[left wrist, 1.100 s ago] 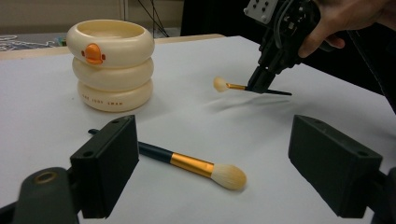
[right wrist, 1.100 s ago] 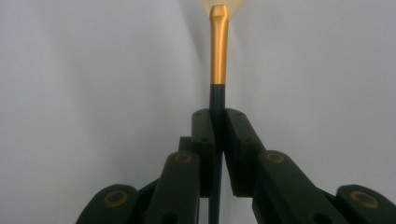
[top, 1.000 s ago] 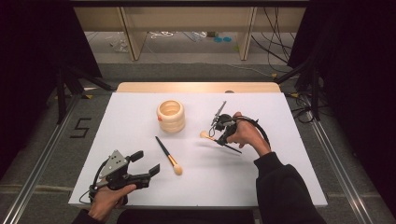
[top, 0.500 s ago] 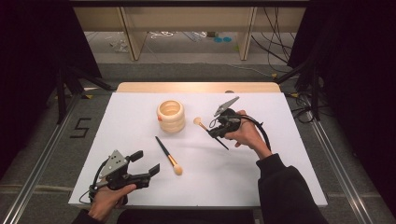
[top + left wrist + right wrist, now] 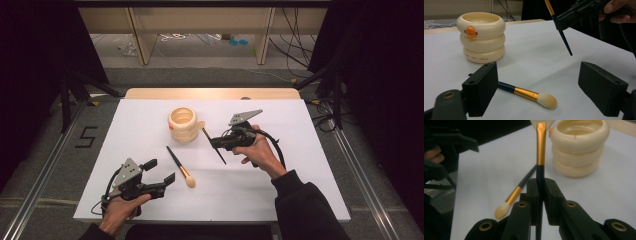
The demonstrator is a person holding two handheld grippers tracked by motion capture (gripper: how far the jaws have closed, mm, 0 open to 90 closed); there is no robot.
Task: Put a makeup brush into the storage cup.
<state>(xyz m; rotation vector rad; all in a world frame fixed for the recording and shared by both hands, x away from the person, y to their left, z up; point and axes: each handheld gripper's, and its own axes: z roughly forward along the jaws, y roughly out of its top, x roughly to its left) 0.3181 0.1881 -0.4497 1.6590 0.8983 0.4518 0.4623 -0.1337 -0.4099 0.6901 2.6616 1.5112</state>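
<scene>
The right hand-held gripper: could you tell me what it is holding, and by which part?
The right hand-held gripper is shut on a makeup brush, clamping its dark handle just below the gold ferrule, bristles toward the cream holder.

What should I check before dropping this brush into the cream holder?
1. Right claw shut on held brush: ok.
2. Brush clear of the table: ok, its dark tip hangs above it.
3. Bristle end close to cream holder rim: ok.
4. Brush upright for dropping in: not ok, it is tilted.
5. Holder interior free: cannot tell fully.
6. Left claw open, apart from second brush: ok.
</scene>
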